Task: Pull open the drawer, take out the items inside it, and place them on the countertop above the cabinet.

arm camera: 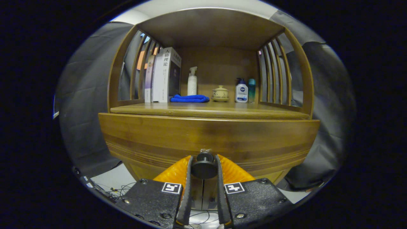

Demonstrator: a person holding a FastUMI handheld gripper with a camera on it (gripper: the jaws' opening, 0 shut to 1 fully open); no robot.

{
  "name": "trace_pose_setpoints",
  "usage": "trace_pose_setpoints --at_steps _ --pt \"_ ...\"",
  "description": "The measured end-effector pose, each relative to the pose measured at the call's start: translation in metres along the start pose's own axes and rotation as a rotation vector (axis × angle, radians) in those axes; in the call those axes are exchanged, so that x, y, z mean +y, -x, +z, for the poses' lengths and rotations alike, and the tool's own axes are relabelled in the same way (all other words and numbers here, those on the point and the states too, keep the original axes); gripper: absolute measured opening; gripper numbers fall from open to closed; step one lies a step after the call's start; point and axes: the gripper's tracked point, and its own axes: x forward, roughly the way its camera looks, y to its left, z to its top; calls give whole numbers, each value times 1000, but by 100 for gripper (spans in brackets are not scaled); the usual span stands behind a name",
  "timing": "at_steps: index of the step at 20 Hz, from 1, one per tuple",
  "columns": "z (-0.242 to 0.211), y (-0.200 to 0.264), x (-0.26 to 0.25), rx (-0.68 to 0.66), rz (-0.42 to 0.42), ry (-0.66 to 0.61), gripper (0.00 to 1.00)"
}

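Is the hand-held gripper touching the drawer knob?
Touching: in the gripper view, both fingers of the hand-held gripper press against the sides of the drawer knob.

Black cloth walls (pixel 86 105) surround a slatted wooden shelf unit (pixel 295 63); cables (pixel 122 190) trail across pale floor.

Hand-held gripper (pixel 204 167) level — 2 fingers clamped on knob (pixel 204 168).

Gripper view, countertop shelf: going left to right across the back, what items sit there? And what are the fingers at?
Books → blue cloth → white spray bottle → lidded ceramic cup → white pump bottle → teal bottle. Below, the gripper has both fingers pressed on the drawer knob.
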Motion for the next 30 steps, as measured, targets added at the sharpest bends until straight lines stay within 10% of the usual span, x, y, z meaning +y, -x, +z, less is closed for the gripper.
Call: trace_pose_setpoints --at_steps 21,27,30 --pt "-44 137 8 -8 20 -25 36" --pt "-40 142 4 -40 28 8 50" --pt "-11 156 3 -131 28 30 81"
